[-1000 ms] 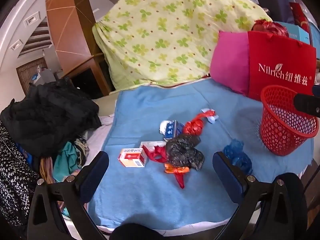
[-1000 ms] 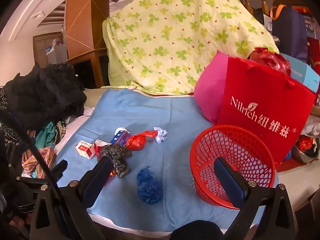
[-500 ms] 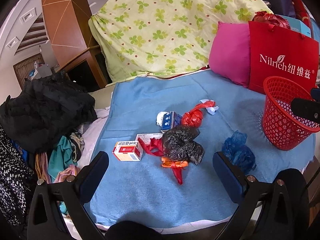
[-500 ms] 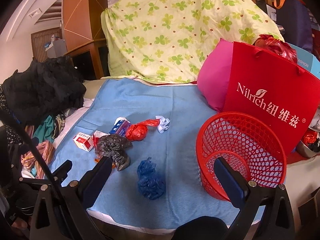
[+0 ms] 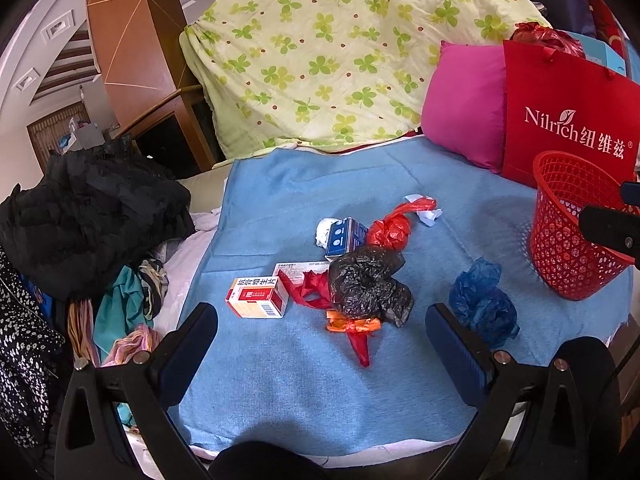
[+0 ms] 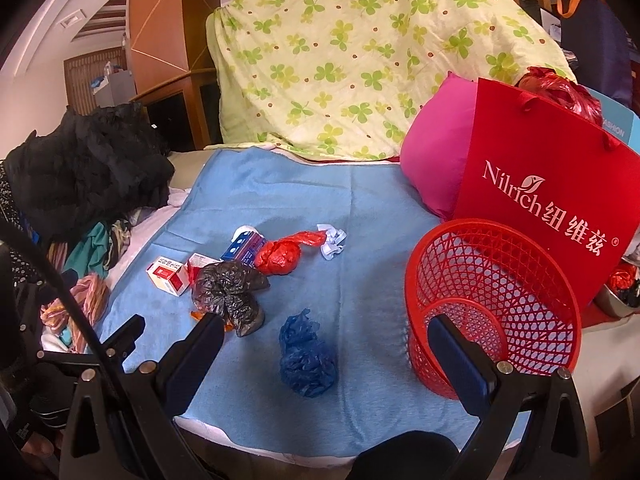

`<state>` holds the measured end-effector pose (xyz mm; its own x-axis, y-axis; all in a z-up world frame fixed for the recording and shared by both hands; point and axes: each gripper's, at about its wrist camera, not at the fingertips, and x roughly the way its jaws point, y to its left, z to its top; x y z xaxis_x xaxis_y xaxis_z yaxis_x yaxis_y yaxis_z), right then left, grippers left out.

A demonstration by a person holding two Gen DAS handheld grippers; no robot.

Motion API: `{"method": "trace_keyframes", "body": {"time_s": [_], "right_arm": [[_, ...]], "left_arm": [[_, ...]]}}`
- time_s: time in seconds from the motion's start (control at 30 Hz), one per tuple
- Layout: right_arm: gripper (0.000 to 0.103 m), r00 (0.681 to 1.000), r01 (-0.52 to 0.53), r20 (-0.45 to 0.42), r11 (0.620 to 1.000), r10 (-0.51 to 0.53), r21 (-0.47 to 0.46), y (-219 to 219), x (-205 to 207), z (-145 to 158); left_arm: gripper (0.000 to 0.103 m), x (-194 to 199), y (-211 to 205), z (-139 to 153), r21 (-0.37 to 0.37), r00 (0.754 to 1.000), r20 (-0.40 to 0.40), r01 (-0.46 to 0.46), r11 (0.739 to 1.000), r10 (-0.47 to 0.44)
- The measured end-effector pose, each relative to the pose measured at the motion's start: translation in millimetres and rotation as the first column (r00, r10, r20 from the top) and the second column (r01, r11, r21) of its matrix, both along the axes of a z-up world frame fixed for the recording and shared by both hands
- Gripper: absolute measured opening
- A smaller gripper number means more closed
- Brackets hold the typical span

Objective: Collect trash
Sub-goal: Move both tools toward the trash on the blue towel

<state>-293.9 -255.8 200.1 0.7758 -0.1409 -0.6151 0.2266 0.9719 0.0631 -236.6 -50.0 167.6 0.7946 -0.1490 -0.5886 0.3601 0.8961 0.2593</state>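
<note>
From the left wrist we see our left gripper point(image 5: 320, 336) spread wide and empty above the blue cloth point(image 5: 280, 380), with the trash bunched ahead of it: a red-and-white box point(image 5: 258, 297), a black crumpled bag point(image 5: 368, 280) lying over red and orange wrappers, a blue-and-white carton point(image 5: 346, 236), a red knotted bag point(image 5: 390, 232) and, nearer our right finger, a blue crumpled bag point(image 5: 482, 304). Only part of the red basket point(image 5: 568, 232) shows at the right edge of this view, crossed by the tip of the other gripper. From the right wrist we see our right gripper point(image 6: 320, 356) likewise open and holding nothing, the blue bag point(image 6: 306, 360) between its fingers, and the basket point(image 6: 492, 300) whole, upright at the cloth's right edge against a red paper bag point(image 6: 552, 184). Bare cloth lies open behind the trash up to the clover-print quilt point(image 6: 360, 60); a pile of dark clothes point(image 6: 80, 168) bounds the left side.
</note>
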Motion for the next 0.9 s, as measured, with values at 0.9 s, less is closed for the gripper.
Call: {"method": "trace_keyframes", "body": {"time_s": [0.9], "right_arm": [[0.077, 0.978, -0.03, -0.201, 0.996, 0.047, 0.086, 4.4, 87.5, -102.3]], "left_arm": [[0.103, 95.0, 71.0, -64.0, -0.168, 0.969, -0.239, -0.112, 0.979, 0.07]]}}
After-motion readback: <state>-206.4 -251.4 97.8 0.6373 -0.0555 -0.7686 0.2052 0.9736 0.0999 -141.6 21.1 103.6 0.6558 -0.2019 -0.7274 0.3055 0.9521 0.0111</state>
